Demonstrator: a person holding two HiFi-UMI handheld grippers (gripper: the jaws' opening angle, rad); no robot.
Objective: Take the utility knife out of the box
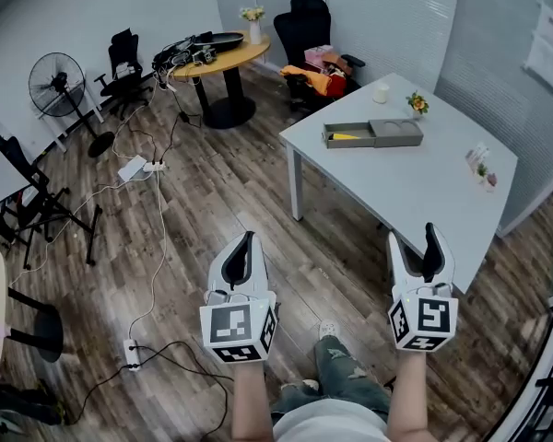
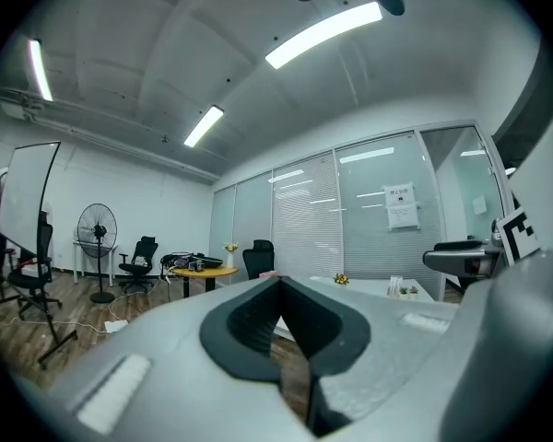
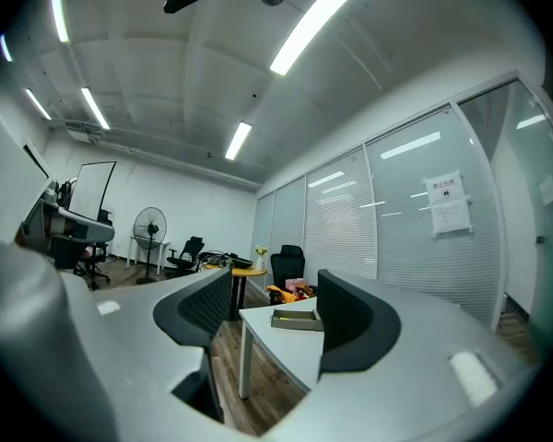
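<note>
Approach step, by the look of it; nothing grasped yet. Toward the far end of the white bench (image 1: 415, 187): a grey box (image 1: 373, 133), open-topped, with the utility knife (image 1: 343, 137), yellow, lying in the compartment at the head view's left. Held well short of the bench, over wood floor: left gripper (image 1: 247, 239), jaws shut tip to tip on nothing; right gripper (image 1: 430, 235), jaws spread wide and empty, framing the distant box in the right gripper view. Called for next, as a judgement: closing in on the bench; bringing the open right jaws down over the yellow handle; pinching across its width; lifting clear of the box wall; possibly steadying the box with the left. Worth minding: shallow compartment, slim handle, light box liable to slide. As for writing: a paper notice (image 3: 447, 203) on the glass partition, print too small to read; square black-and-white markers on the gripper cubes, no lettering; no brand legible anywhere.
</note>
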